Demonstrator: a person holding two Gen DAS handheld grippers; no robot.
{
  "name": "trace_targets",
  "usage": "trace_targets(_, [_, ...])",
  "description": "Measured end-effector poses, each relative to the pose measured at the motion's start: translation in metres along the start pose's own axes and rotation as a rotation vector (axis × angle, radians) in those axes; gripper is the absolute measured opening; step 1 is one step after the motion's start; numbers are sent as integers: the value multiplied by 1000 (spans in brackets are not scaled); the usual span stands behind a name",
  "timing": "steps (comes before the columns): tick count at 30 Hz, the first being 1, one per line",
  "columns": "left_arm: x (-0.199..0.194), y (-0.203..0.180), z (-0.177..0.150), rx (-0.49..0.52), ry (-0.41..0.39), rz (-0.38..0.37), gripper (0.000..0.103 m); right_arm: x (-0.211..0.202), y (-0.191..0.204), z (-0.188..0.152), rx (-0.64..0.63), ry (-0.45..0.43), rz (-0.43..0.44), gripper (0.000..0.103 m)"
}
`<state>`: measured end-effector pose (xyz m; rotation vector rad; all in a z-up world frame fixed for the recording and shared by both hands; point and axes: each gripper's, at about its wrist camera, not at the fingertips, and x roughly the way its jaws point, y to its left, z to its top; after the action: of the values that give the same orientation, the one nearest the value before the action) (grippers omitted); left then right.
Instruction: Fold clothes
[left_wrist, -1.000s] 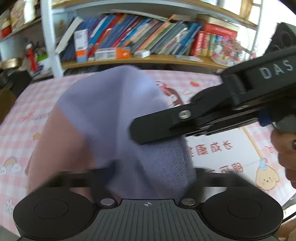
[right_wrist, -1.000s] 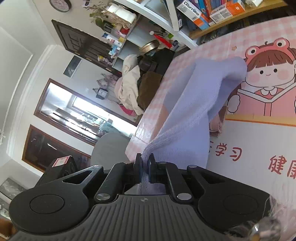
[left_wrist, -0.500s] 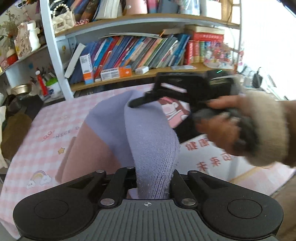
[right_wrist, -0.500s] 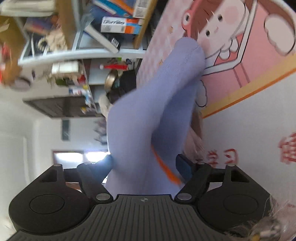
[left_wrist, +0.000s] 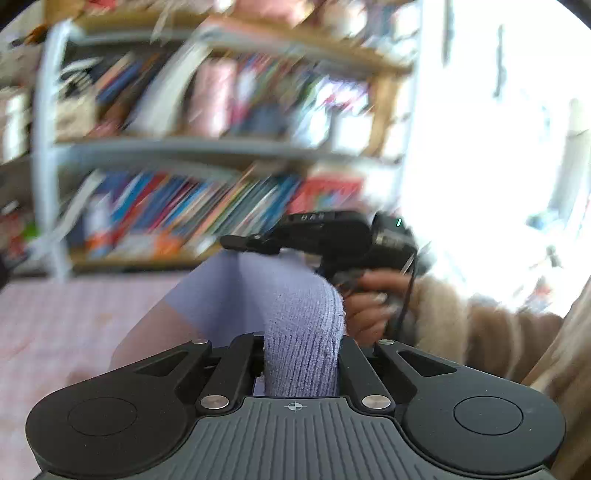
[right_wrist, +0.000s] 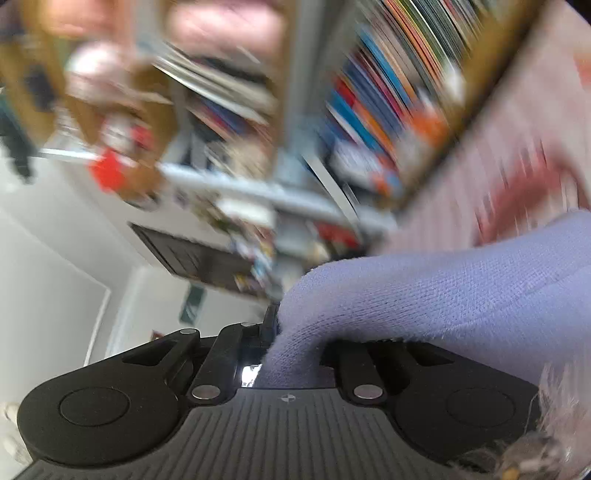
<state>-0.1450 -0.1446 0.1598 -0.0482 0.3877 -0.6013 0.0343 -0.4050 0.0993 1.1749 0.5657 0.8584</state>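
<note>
From the left wrist view, blurred bookshelves (left_wrist: 207, 206) hold rows of books. The left gripper (left_wrist: 301, 363) pinches a lavender knit garment (left_wrist: 258, 295), lifted above the pink checked tablecloth (left_wrist: 55, 317). Beyond it, the right gripper (left_wrist: 243, 242) clamps the far edge.

From the right wrist view, the right gripper (right_wrist: 291, 354) pinches the garment (right_wrist: 443, 291), which drapes rightward; the shelves (right_wrist: 369, 110) blur behind.

Lavender knit garment (left_wrist: 303, 325); pink checked tablecloth (left_wrist: 74, 314); black grippers; multicoloured books (left_wrist: 192, 214)

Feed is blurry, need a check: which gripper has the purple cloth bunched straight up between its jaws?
The left gripper: the cloth rises straight between its jaws. At the right gripper it drapes sideways to the right.
</note>
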Motion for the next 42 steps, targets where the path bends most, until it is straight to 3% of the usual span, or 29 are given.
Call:
trace_targets(3, [3,-16,26,25,-143,-166,3,-31,58,35,-200,-92,55,11])
trace_targets(8, [-12,-24,65,-7,-413,-425,3,-21,159,55,-518,-36,81,11])
trace_targets(10, [-19,-13,71,-73,-488,-500,3,-16,199,64,-645,-13,91,11])
trace_targets(11, [-18,-5,68,-112,-486,-501,3,-14,219,68,-709,-1,96,11])
trace_targets(12, [-16,4,62,-151,-471,-490,3,-8,232,71,-753,19,88,11])
trace_targets(14, [-7,23,44,-224,-407,-436,3,25,208,66,-722,104,-8,11])
trace_targets(16, [9,45,15,-284,-286,-332,4,47,176,52,-709,172,-103,11])
trace_targets(21, [58,100,-89,-418,119,-32,3,103,95,16,-671,341,-340,11])
trace_targets(24, [60,120,-117,-447,239,52,3,136,46,-6,-642,441,-482,11])
trace_targets(31, [46,159,-126,-505,301,140,6,210,-63,-55,-564,662,-799,19])
trace_targets(32, [49,165,-126,-511,312,159,11,207,-63,-58,-557,654,-796,21])
trace_targets(37, [47,185,-132,-557,340,200,12,184,-58,-73,-537,612,-779,58])
trace_targets(42, [51,178,-125,-500,357,227,18,116,-45,-72,-476,535,-731,61])
